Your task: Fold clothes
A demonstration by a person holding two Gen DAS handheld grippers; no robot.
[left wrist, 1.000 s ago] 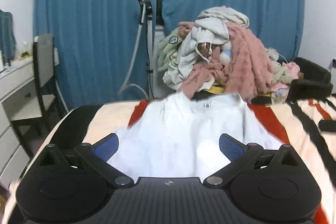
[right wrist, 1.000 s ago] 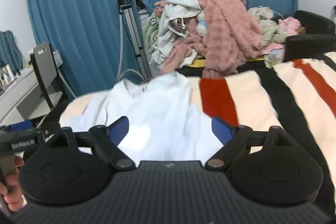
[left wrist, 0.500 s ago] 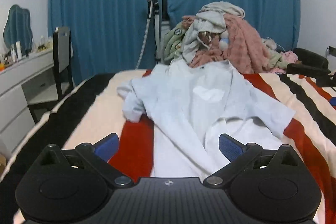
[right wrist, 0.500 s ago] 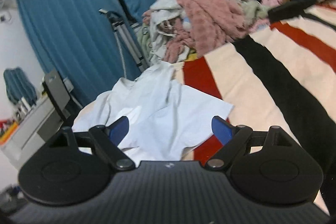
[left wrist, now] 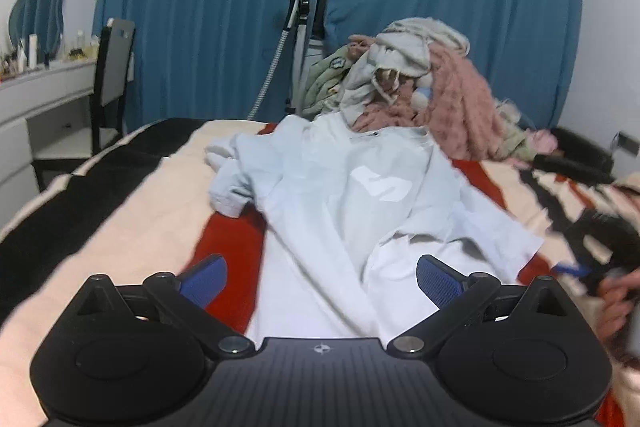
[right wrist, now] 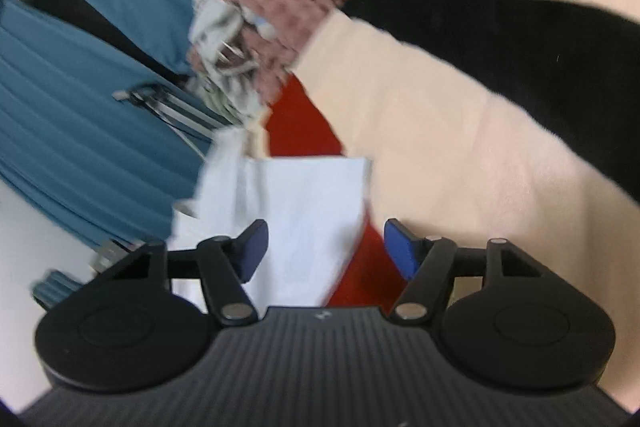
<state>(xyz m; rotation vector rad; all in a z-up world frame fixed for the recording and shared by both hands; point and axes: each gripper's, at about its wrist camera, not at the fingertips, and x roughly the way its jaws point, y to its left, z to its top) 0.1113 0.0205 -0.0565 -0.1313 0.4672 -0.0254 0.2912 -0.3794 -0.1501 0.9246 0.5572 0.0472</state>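
A pale blue T-shirt [left wrist: 352, 199] lies crumpled on the striped bedspread [left wrist: 132, 223], collar towards the far end, one sleeve bunched at the left. My left gripper [left wrist: 320, 277] hangs open just above the shirt's near hem, nothing pressed between its blue pads. In the tilted, blurred right wrist view, my right gripper [right wrist: 324, 247] is low over a corner of the same shirt [right wrist: 304, 211]. Its jaws are closing, the cloth lies between them, and the pads stand apart from it. The right gripper and the hand holding it show blurred at the right edge [left wrist: 600, 263] of the left wrist view.
A heap of pink, grey and green laundry [left wrist: 420, 95] is piled at the bed's far end before blue curtains [left wrist: 220, 7]. A garment steamer [left wrist: 296, 39] stands behind the bed. A chair [left wrist: 112, 83] and white dresser [left wrist: 36, 103] are at the left.
The shirt dropped from held up to lying on the bed. My right gripper rolled, sank towards the shirt's corner and its jaws narrowed. The left gripper moved back at first, then held still.
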